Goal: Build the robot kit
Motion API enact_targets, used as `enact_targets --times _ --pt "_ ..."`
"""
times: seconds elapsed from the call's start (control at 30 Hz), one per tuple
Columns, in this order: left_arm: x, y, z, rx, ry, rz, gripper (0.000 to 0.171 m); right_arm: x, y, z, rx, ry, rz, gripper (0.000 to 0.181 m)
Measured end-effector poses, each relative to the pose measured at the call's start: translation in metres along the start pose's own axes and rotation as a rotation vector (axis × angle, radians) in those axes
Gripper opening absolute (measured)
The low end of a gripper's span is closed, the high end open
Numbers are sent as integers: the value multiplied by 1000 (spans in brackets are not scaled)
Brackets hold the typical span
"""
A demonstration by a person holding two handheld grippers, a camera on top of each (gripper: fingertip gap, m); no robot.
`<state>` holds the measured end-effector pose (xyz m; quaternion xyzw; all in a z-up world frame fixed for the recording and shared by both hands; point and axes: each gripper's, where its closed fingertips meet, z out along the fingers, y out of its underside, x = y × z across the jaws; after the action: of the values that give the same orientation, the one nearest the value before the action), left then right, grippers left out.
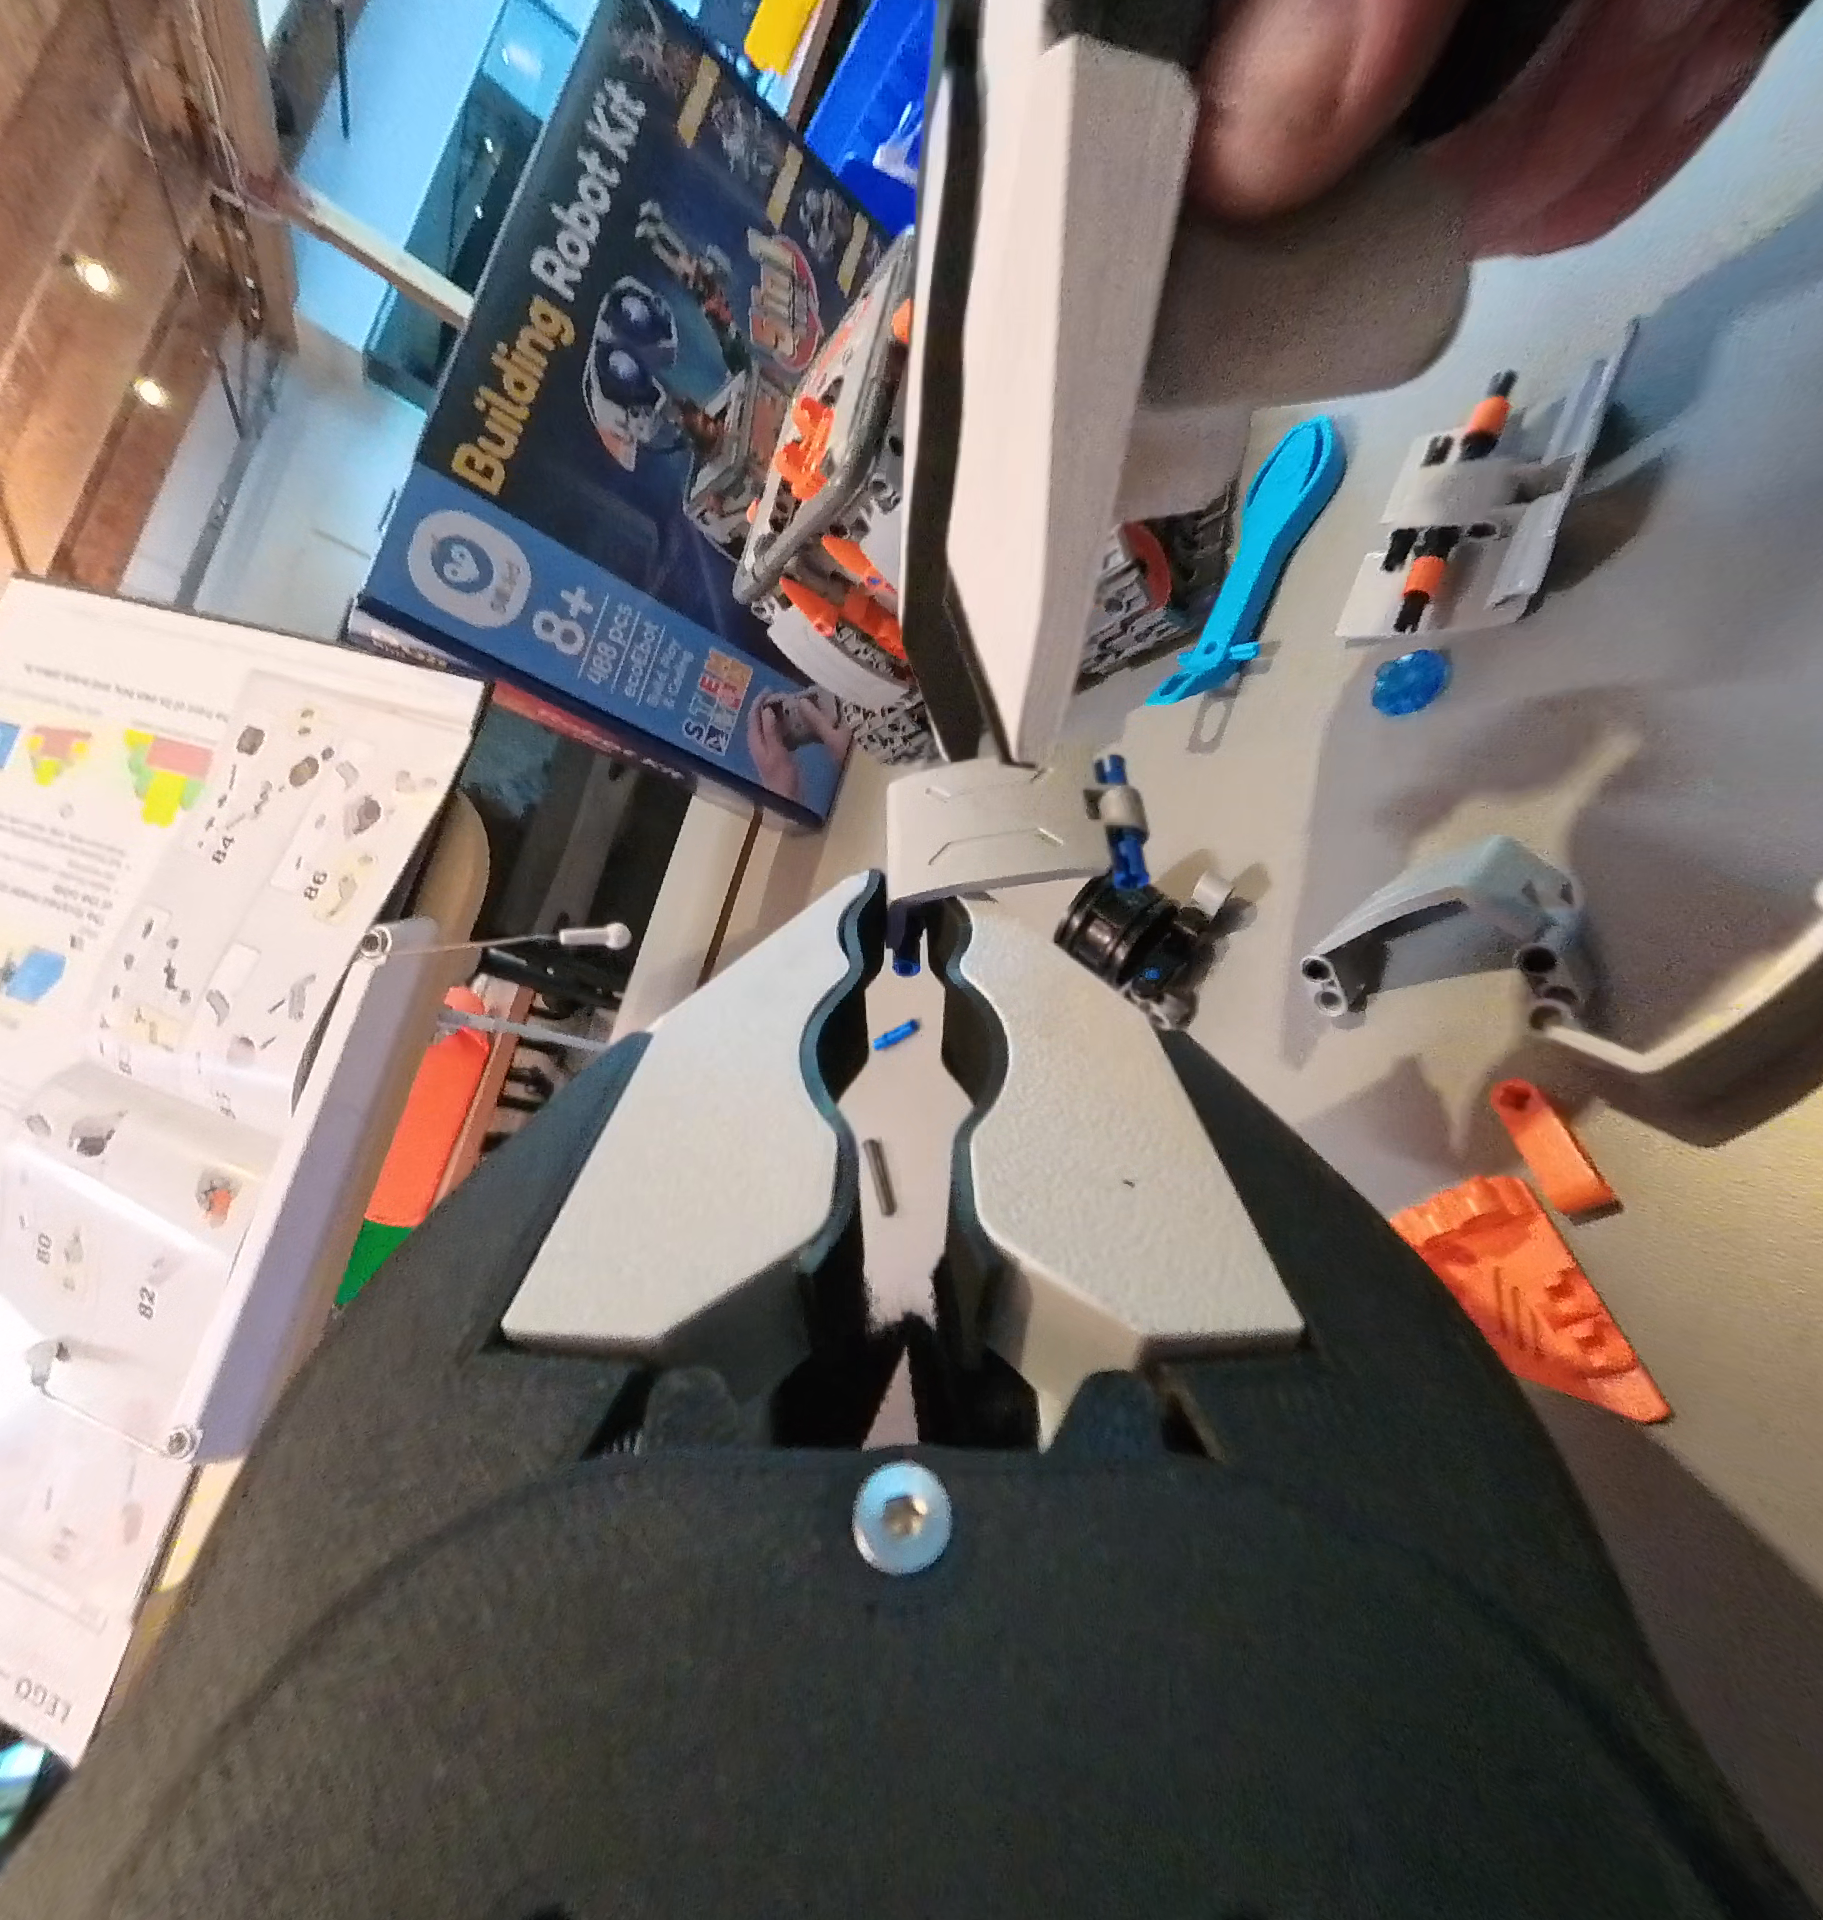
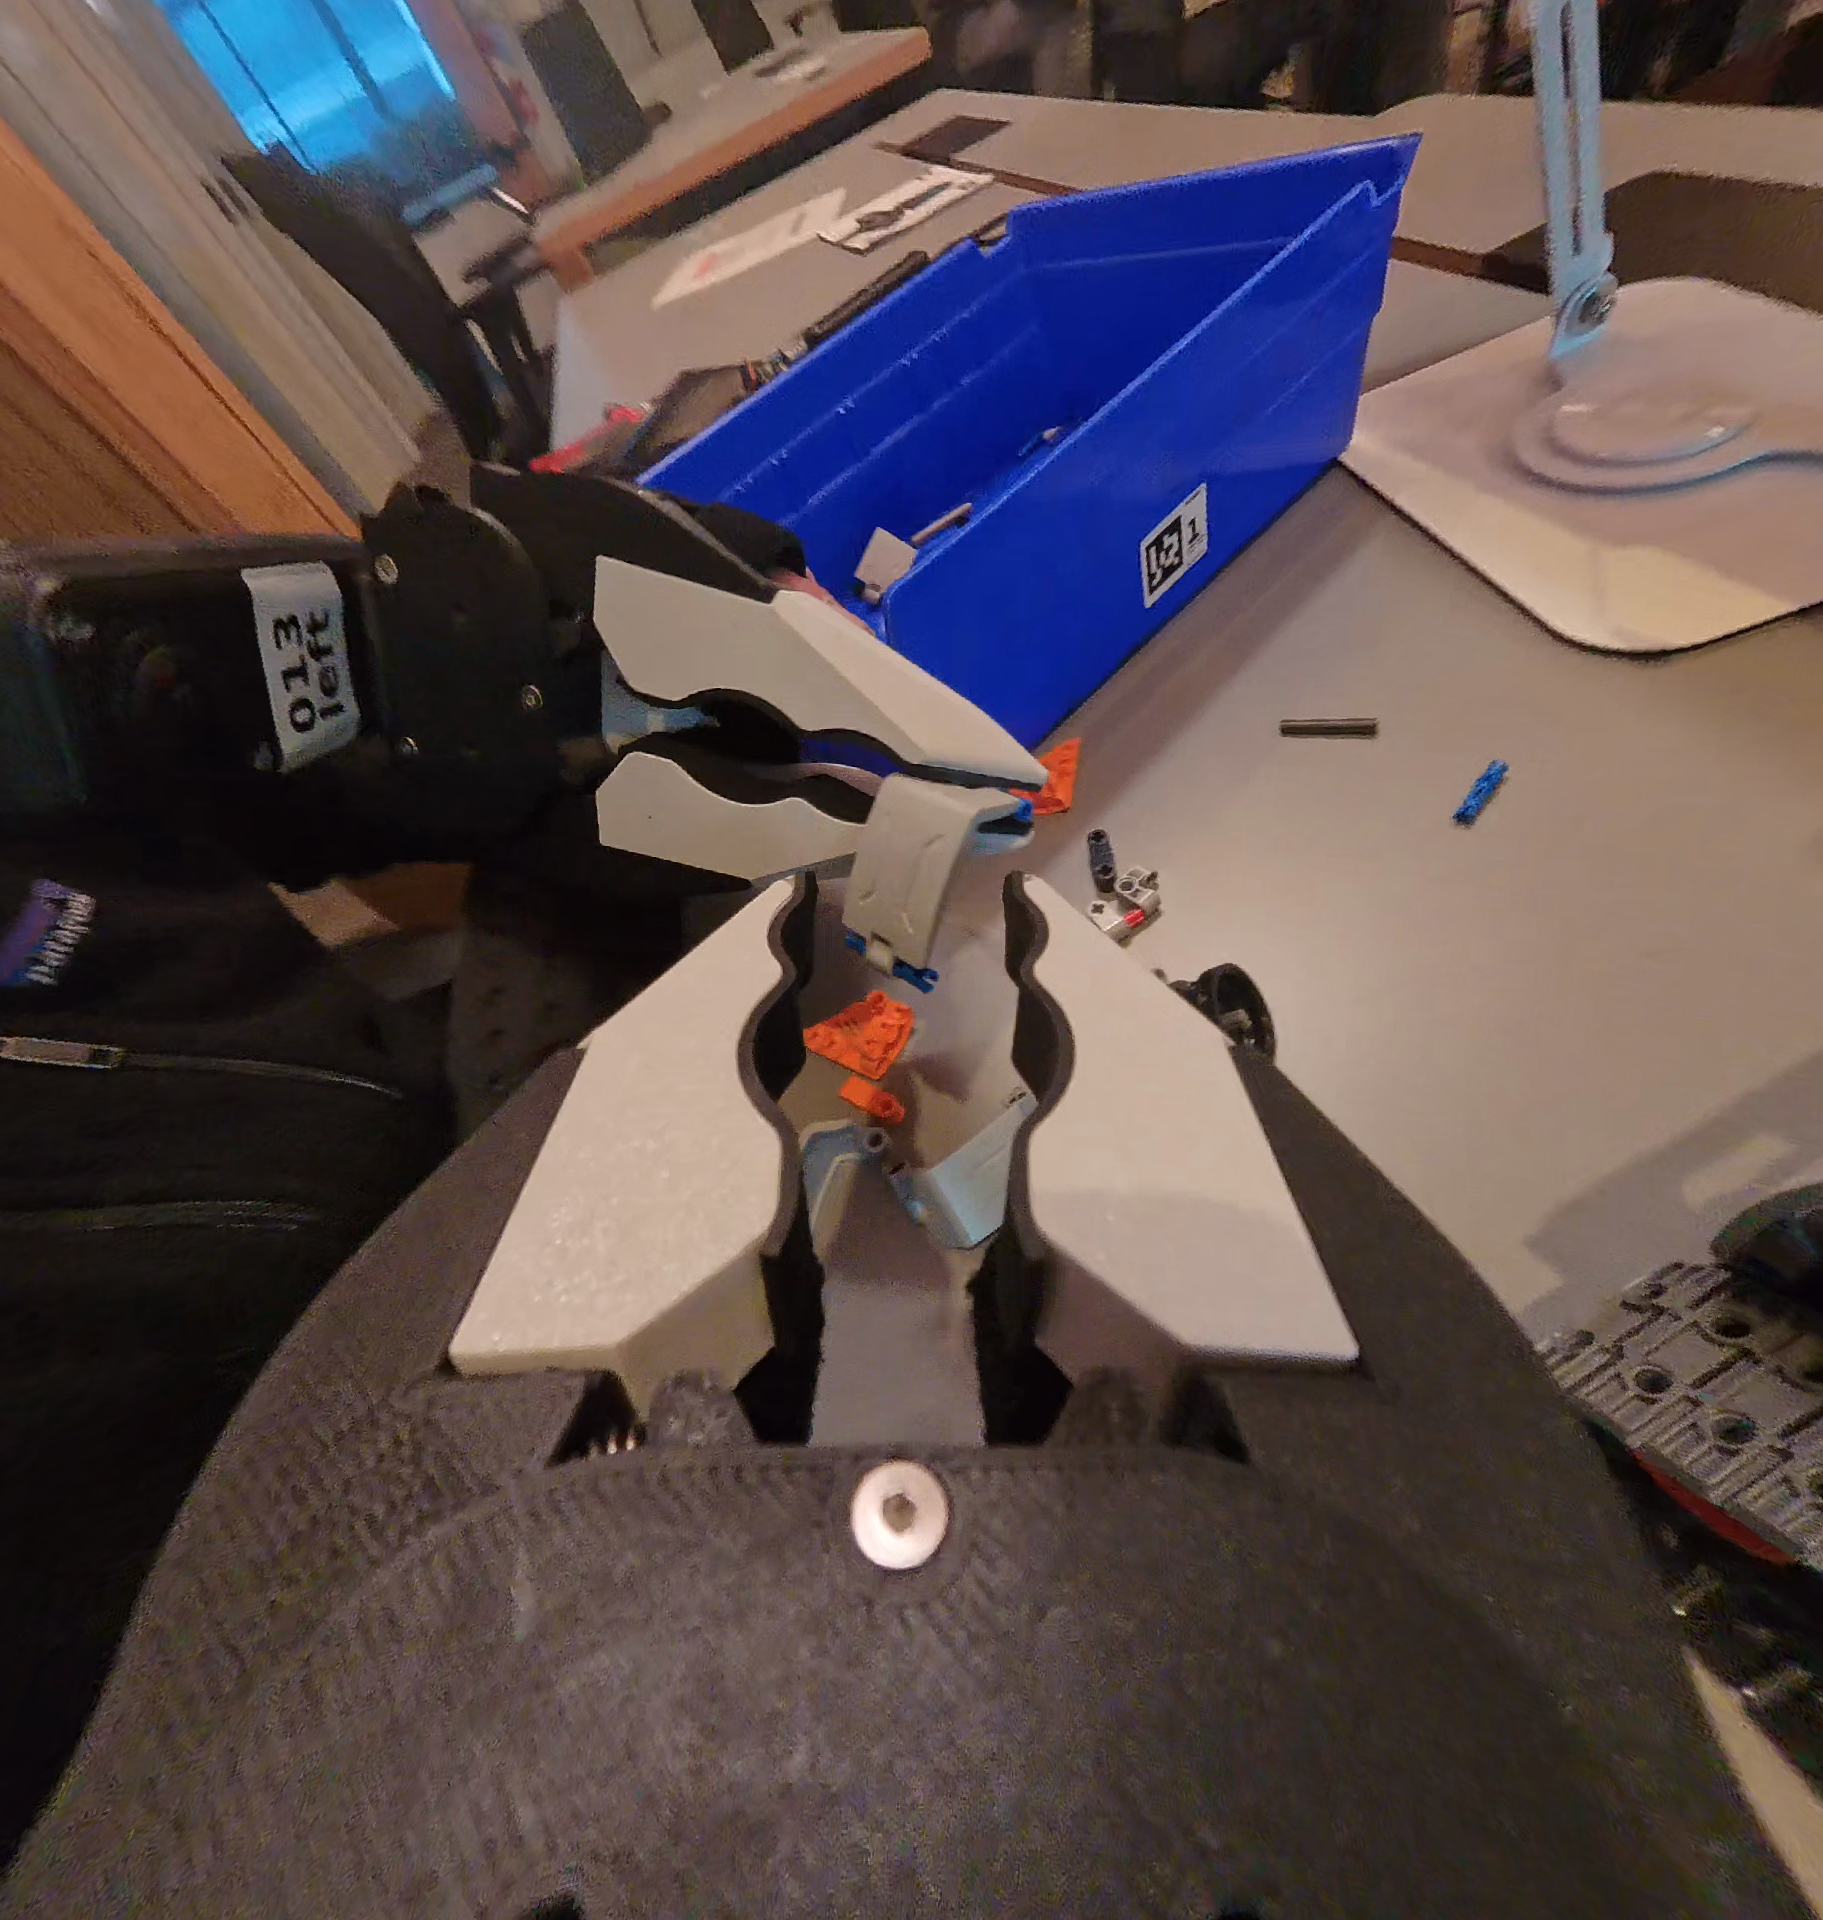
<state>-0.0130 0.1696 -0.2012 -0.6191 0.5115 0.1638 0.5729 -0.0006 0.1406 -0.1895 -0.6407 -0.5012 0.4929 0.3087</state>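
Observation:
My left gripper (image 1: 917,914) is shut on the edge of a grey curved panel (image 1: 990,831) that carries blue pins. In the right wrist view the left gripper (image 2: 1021,800) comes in from the left and holds the panel (image 2: 902,873) hanging above the table. My right gripper (image 2: 907,894) is open, its jaws standing either side of the panel's lower end without touching it. One of its fingers (image 1: 1052,416) shows from above in the left wrist view, below a person's thumb. Orange pieces (image 2: 860,1044) and another grey panel (image 2: 959,1184) lie on the table beneath.
A blue bin (image 2: 1094,416) stands behind, a lamp base (image 2: 1613,468) to its right. A black wheel (image 1: 1125,935), a grey angled panel (image 1: 1458,925), orange parts (image 1: 1520,1299) and a blue tool (image 1: 1260,551) lie about. A kit box (image 1: 616,436) and booklet (image 1: 159,935) sit left.

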Motion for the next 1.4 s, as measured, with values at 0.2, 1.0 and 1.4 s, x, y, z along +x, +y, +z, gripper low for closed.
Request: enact_targets --times 0.2,1.0,1.4 --pt "0 2 1 -34 -2 -14 5 4 7 17 -106 161 -137 26" --pt "-10 11 -2 -70 -12 -57 5 10 4 27 -95 311 -138 25" --pt "-13 5 -10 -10 13 -120 25 16 -6 0 14 247 -23 24"
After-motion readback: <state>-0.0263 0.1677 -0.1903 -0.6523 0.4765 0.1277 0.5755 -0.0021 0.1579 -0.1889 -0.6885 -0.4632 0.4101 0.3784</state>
